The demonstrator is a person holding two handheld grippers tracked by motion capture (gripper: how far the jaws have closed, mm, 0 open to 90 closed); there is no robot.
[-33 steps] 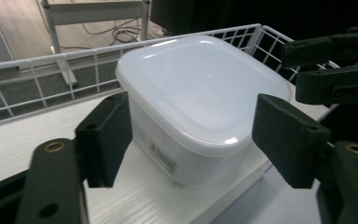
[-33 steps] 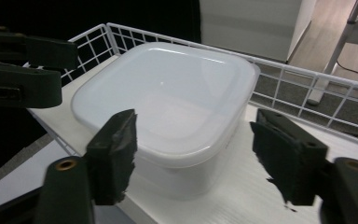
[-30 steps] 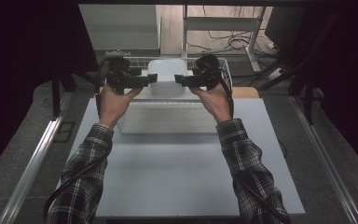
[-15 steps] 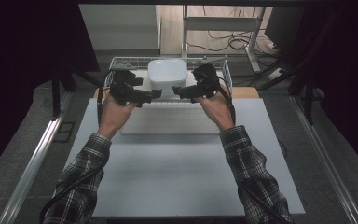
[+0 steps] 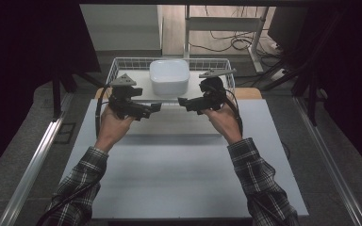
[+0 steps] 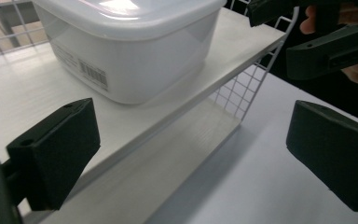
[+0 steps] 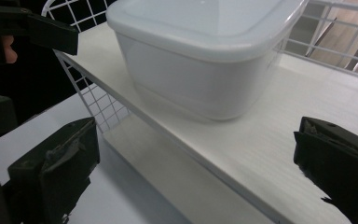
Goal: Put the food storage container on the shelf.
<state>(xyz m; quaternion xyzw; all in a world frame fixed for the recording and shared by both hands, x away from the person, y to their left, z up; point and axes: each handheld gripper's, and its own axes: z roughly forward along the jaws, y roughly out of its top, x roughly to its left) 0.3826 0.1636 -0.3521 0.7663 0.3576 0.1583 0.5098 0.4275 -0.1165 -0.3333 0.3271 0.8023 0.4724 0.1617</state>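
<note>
A white lidded plastic container (image 5: pixel 169 77) (image 6: pixel 130 42) (image 7: pixel 205 51) stands on the white shelf board (image 5: pixel 139 84) (image 6: pixel 18 112) (image 7: pixel 279 135) of a wire rack at the table's far edge. My left gripper (image 5: pixel 156 108) hovers in front of the shelf, left of the container, jaws wide apart and empty. My right gripper (image 5: pixel 182 102) faces it from the right, also open and empty. Both grippers sit just below and in front of the container, a short gap between their tips. The left gripper view also catches the right gripper (image 6: pixel 331 51) at upper right.
The rack's white wire mesh wall (image 5: pixel 122 63) (image 6: pixel 242 88) (image 7: pixel 93 102) rings the shelf. A lower white board (image 5: pixel 169 125) lies under the shelf on the white table (image 5: pixel 179 179). Plaid-sleeved forearms (image 5: pixel 259 183) reach in from the bottom. Cables (image 5: pixel 226 42) lie on the floor behind.
Both grippers have drawn back toward me and lowered, away from the container's sides. The container now stands uncovered on the shelf.
</note>
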